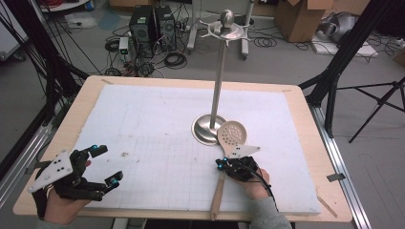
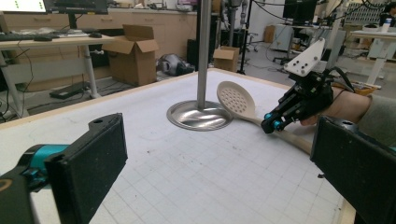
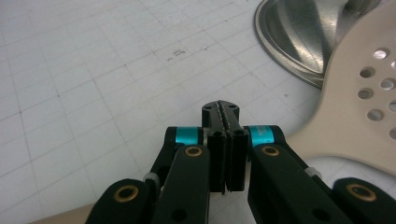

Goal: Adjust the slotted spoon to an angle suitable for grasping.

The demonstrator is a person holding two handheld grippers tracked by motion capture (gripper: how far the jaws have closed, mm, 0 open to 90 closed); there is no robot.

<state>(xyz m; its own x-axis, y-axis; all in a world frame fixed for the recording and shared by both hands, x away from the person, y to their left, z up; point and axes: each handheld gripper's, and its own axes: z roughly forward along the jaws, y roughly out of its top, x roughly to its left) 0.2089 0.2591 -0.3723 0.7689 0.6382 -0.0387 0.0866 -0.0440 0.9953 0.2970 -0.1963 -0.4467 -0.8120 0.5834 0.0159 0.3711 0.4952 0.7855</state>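
A beige slotted spoon lies flat on the white gridded mat, its perforated head against the round base of a metal utensil stand. The wooden handle runs back toward the table's front edge. My right gripper is over the handle just behind the head, jaws pressed flat together; in the right gripper view nothing shows between them, and the spoon passes beneath. My left gripper rests at the mat's front left, open and holding nothing, seen wide apart in its own view.
The stand's pole rises to a hooked ring and knob; its shiny base sits right of the mat's centre. The wooden table edge frames the mat. Boxes, computers and cables lie on the floor beyond.
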